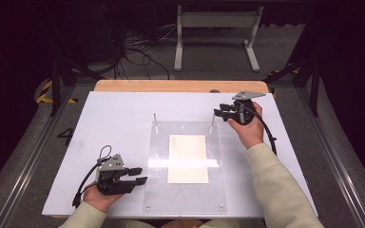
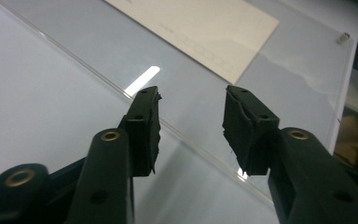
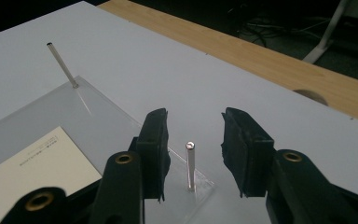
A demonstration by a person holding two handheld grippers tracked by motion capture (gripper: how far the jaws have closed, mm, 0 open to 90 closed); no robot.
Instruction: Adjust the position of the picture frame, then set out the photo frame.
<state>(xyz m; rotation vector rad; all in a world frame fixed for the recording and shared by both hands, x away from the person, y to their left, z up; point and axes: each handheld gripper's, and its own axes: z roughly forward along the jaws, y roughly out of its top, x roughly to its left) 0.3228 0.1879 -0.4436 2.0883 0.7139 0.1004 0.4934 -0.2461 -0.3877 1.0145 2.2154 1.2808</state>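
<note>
A clear plastic sheet (image 1: 185, 161) is lying on the white table (image 1: 114, 118), with a cream card (image 1: 188, 158) under it. The left gripper (image 1: 139, 175) is spreading empty by the sheet's near left edge. The right gripper (image 1: 220, 109) is spreading around the far right metal pin (image 3: 190, 165), not touching it.

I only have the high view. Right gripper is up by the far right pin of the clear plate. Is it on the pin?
Observer: No. In the right gripper view the right gripper has its jaws open with the far right pin upright between them, pads clear of it.
Operator: Left one holding anything?
Observer: Nothing. The left gripper is open over the near edge of the clear plate.
Operator: The card, is it blank?
Observer: The cream card has a faint printed line along one edge, too small to read.
</note>
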